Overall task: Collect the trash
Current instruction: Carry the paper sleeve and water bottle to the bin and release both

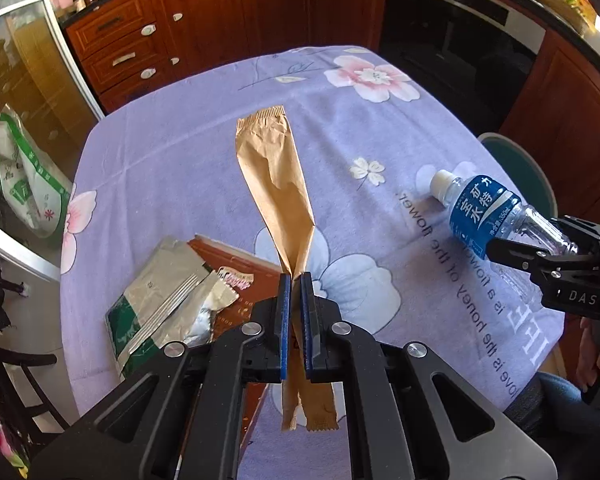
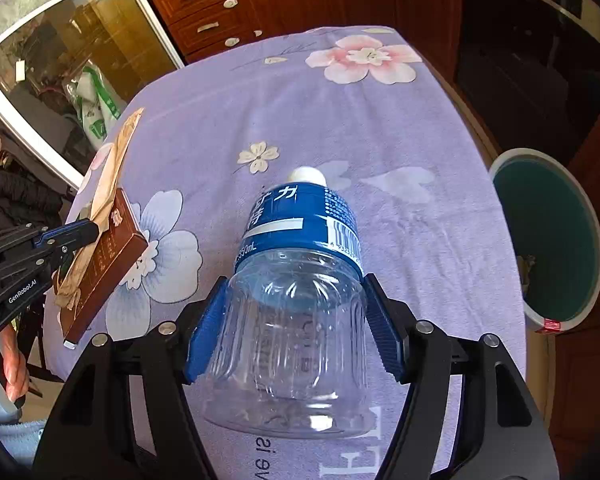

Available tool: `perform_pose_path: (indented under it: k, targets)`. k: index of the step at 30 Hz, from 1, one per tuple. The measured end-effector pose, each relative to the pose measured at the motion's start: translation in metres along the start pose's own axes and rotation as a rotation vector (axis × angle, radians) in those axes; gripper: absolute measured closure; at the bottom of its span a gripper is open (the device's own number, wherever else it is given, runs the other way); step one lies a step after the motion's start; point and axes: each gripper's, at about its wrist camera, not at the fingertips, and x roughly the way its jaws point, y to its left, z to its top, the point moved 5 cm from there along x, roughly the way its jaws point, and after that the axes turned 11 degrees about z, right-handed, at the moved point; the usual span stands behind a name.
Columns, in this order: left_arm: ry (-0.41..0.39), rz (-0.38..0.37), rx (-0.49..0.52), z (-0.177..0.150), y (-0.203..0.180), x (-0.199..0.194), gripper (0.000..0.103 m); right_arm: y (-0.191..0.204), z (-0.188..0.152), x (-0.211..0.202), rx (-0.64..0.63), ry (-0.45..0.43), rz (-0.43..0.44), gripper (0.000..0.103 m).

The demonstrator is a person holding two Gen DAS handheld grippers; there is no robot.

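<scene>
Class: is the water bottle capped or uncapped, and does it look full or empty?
Capped and apparently empty: the water bottle shows a white cap and a clear, see-through body.

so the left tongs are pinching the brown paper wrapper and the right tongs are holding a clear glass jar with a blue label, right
Not quite. The right tongs hold a clear plastic water bottle with a blue label and white cap, not a glass jar; the right wrist view shows its ribbed plastic body between the blue pads. The left tongs do pinch the long brown paper wrapper.

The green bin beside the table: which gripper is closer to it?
Right. The right gripper, holding the water bottle, is on the bin's side of the table. The left gripper, holding a brown paper wrapper, is farther away.
</scene>
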Motion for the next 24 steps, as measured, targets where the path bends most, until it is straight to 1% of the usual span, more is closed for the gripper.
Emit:
perform_pose_path:
  k: [5, 9, 15, 19, 22, 24]
  targets:
    - [-0.04, -0.055, 0.045, 0.024, -0.036, -0.011, 0.097, -0.032, 0.01, -0.036, 0.072, -0.082, -0.021, 0.04]
    - [-0.068, -0.113, 0.099, 0.045, -0.073, -0.019, 0.097, -0.064, 0.016, -0.068, 0.125, -0.15, -0.049, 0.04]
    - [-0.106, -0.206, 0.164, 0.073, -0.135, -0.031, 0.097, -0.124, 0.016, -0.118, 0.212, -0.236, -0.123, 0.04]
    - [-0.11, -0.272, 0.21, 0.088, -0.177, -0.036, 0.097, -0.161, 0.01, -0.142, 0.269, -0.269, -0.165, 0.04]
    - [-0.091, -0.329, 0.259, 0.095, -0.21, -0.037, 0.097, -0.188, 0.004, -0.15, 0.319, -0.277, -0.173, 0.04]
    - [-0.081, -0.352, 0.297, 0.097, -0.23, -0.037, 0.097, -0.201, 0.0, -0.151, 0.349, -0.278, -0.173, 0.04]
